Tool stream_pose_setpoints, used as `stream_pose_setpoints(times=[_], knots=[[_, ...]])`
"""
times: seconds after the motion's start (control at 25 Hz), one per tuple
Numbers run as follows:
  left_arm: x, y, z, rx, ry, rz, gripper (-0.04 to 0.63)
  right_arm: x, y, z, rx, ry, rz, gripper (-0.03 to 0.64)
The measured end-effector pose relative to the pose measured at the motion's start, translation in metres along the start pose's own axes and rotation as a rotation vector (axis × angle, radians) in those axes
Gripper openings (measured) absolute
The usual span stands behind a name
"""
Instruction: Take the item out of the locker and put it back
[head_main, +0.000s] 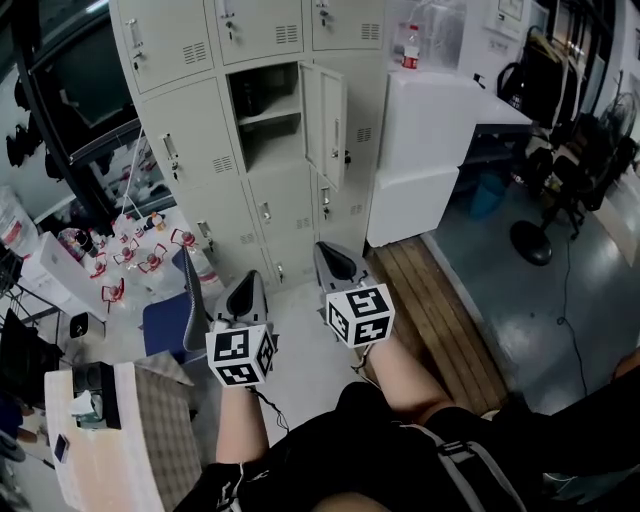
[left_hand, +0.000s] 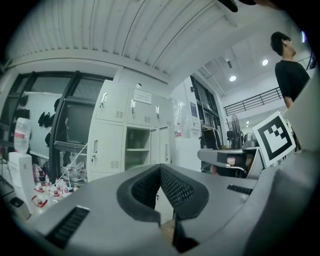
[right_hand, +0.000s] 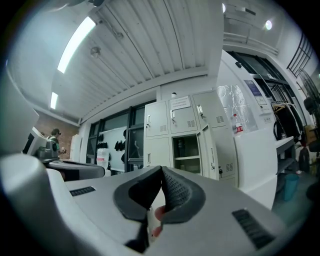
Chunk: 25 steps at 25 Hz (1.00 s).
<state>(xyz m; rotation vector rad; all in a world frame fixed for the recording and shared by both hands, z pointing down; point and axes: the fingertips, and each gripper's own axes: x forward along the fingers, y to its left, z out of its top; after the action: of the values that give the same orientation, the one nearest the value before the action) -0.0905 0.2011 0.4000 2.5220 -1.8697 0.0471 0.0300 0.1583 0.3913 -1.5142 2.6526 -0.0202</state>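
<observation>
- Dark item (head_main: 250, 97): on the upper shelf of the open locker (head_main: 272, 142), at 12 o'clock; long axis too small to determine.
- Left gripper (head_main: 247, 278) and right gripper (head_main: 335, 252): jaws together, empty.

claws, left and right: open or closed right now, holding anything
left claw: closed, tips together, holding nothing
right claw: closed, tips together, holding nothing

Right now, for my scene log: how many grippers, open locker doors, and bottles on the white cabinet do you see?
grippers: 2, left gripper and right gripper
open locker door: 1
bottle on the white cabinet: 1
total: 4
</observation>
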Motion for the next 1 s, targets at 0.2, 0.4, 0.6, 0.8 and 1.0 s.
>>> stream_pose_setpoints(times=[0.2, 0.4, 0.6, 0.8, 1.0], knots=[[0.034, 0.014, -0.007, 0.007, -0.002, 0.006, 0.011, 0.031, -0.019, -0.009, 0.012, -0.016, -0.005, 0.011], [0.103, 0.040, -0.015, 0.022, -0.004, 0.046, 0.011, 0.101, -0.055, -0.019, 0.028, -0.027, 0.021, 0.011], [0.198, 0.076, -0.003, 0.032, 0.007, 0.088, 0.011, 0.202, -0.101, -0.011, 0.029, -0.023, 0.059, 0.011], [0.290, 0.115, 0.026, 0.014, -0.018, 0.145, 0.011, 0.302, -0.140, 0.011, 0.012, -0.030, 0.116, 0.011], [0.365, 0.142, 0.041, 0.022, -0.023, 0.188, 0.011, 0.381, -0.170, 0.015, 0.039, -0.006, 0.175, 0.011]])
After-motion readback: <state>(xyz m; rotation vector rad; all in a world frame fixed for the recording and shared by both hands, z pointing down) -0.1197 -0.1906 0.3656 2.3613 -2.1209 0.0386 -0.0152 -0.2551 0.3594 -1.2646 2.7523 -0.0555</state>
